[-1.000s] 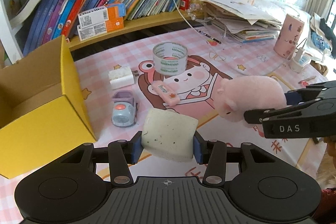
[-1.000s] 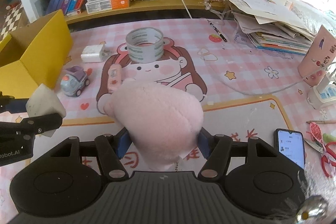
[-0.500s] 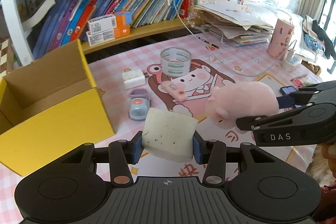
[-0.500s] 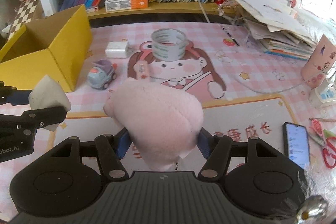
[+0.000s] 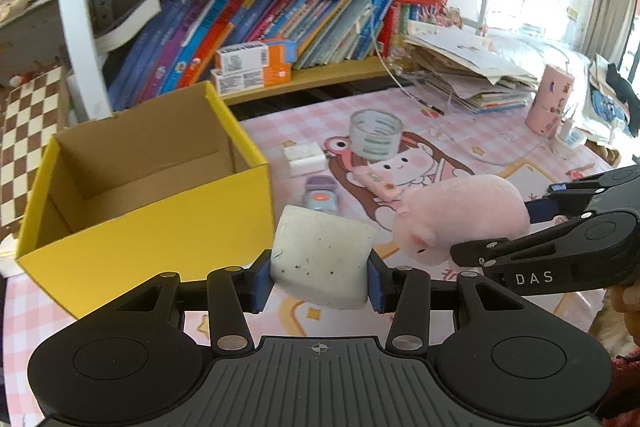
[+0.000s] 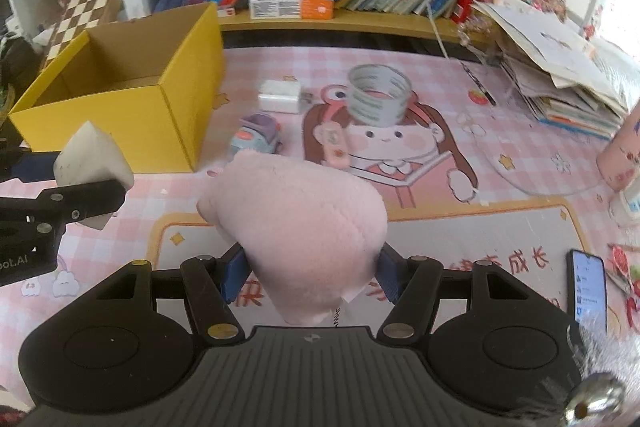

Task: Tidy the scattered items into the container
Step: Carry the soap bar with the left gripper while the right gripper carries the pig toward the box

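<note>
We hold a white speckled foam block (image 5: 322,263) clamped in the left gripper (image 5: 320,277) and a soft pink plush pig (image 6: 304,223) in the right gripper (image 6: 310,279), both lifted above the surface for dropping into the open yellow cardboard box (image 5: 160,227) nearby.

Black tool (image 5: 318,277), blue pads (image 5: 376,285), silver screws, "DAS" lettering.

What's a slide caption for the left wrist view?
Left gripper clamps a white sponge beside the open yellow box.
</note>
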Action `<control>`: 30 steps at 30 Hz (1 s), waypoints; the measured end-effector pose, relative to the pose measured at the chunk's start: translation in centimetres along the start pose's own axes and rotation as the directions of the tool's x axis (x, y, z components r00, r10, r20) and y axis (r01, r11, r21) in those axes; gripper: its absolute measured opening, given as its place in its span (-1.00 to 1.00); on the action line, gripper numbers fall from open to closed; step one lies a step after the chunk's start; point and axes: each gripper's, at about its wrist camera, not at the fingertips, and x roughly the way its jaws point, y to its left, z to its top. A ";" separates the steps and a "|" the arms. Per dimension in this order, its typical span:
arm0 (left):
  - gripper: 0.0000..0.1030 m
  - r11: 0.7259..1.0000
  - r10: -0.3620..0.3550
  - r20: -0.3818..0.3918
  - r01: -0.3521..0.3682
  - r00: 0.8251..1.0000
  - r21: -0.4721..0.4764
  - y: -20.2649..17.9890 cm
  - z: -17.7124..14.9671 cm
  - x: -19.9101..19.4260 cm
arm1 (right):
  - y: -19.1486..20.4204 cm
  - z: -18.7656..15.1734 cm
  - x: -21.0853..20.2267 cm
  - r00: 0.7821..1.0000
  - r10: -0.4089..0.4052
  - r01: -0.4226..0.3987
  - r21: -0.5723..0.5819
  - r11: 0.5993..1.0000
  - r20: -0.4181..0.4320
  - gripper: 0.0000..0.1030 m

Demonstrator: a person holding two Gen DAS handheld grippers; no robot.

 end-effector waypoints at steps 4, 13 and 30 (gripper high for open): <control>-0.14 1.000 0.015 0.015 -0.015 1.000 -0.014 1.3 -0.2 -0.9 | 1.7 0.5 -0.1 1.000 0.019 -0.018 -0.032 0.999 0.013 0.19; -0.14 0.997 0.050 0.058 -0.046 0.997 -0.064 4.3 -0.3 -2.8 | 4.8 2.0 -0.3 0.997 0.070 -0.066 -0.098 0.993 0.039 0.19; -0.14 0.988 0.111 0.148 -0.092 0.983 -0.127 8.7 2.0 -4.1 | 7.4 7.0 -1.0 0.985 0.124 -0.101 -0.177 0.979 0.119 0.19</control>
